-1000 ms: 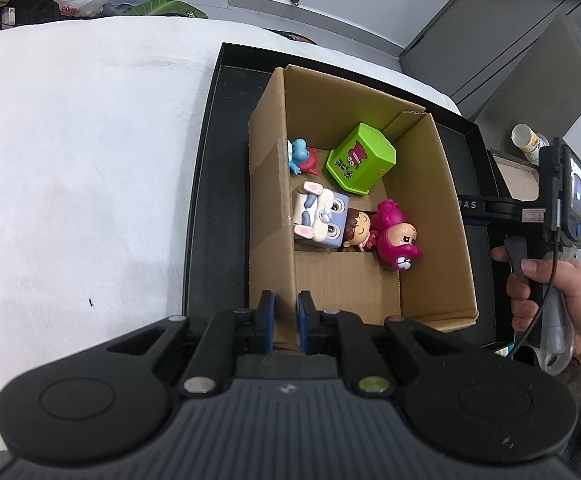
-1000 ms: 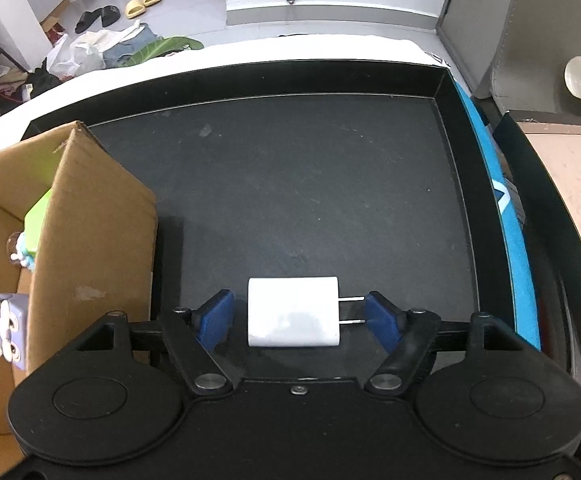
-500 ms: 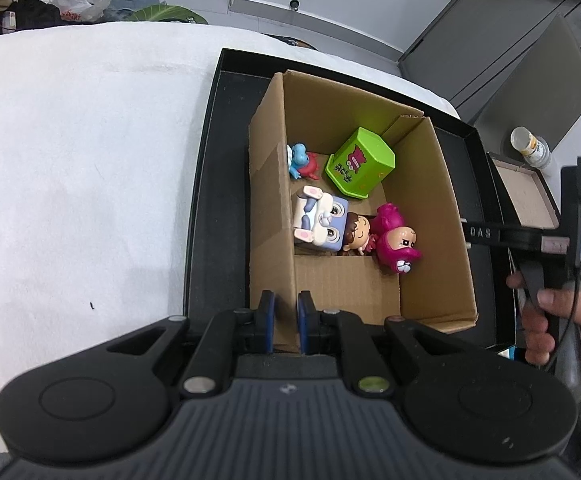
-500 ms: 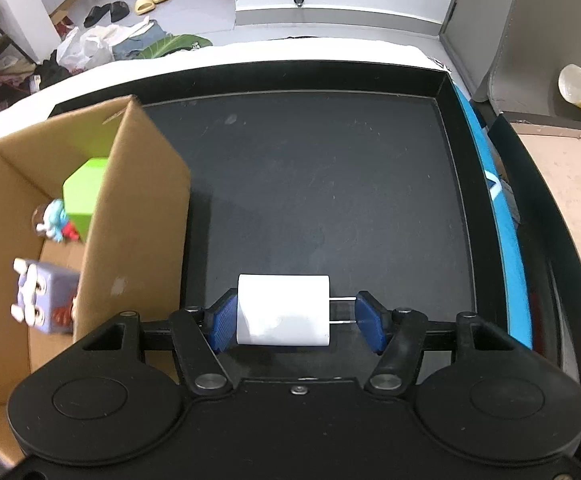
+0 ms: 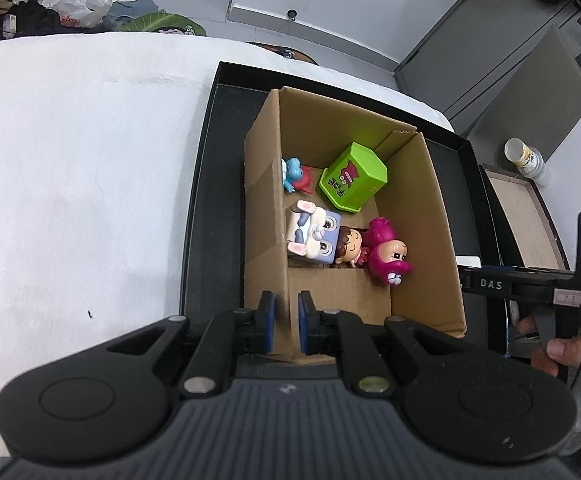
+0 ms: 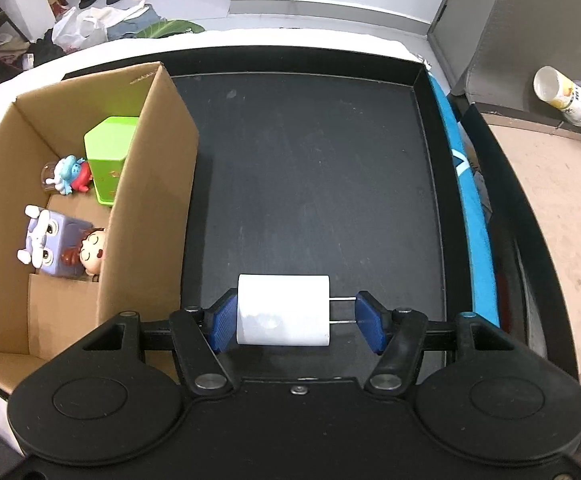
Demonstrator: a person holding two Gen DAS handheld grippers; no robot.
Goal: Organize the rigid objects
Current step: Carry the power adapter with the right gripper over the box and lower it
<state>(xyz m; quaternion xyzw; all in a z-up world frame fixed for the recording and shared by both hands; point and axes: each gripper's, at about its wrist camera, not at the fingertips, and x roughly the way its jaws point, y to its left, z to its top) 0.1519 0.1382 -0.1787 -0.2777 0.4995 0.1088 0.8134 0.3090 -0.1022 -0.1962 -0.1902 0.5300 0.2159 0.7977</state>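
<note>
A cardboard box [image 5: 422, 216] stands in a black tray [image 5: 194, 216]. It holds a green cube [image 5: 352, 178], a blue-and-red figure [image 5: 294, 174], a purple bunny cube [image 5: 310, 234], a brown-haired doll [image 5: 348, 246] and a pink figure [image 5: 388, 256]. My left gripper [image 5: 284, 322] is shut on the box's near left wall. My right gripper [image 6: 294, 316] is shut on a white charger plug [image 6: 282, 310], held above the tray floor [image 6: 310, 184] just right of the box [image 6: 150, 208]. The green cube [image 6: 108, 152] and bunny cube [image 6: 50, 244] show in the right wrist view too.
White cloth [image 5: 70, 180] covers the table left of the tray. A brown wooden tray [image 6: 546, 216] and a paper cup [image 6: 558, 92] sit to the right. A blue strip [image 6: 466, 208] runs along the tray's right rim. Bags and slippers lie on the floor beyond.
My right gripper has lifted the white plug and moved left, bringing the box interior into its view. My left gripper still grips the box wall.
</note>
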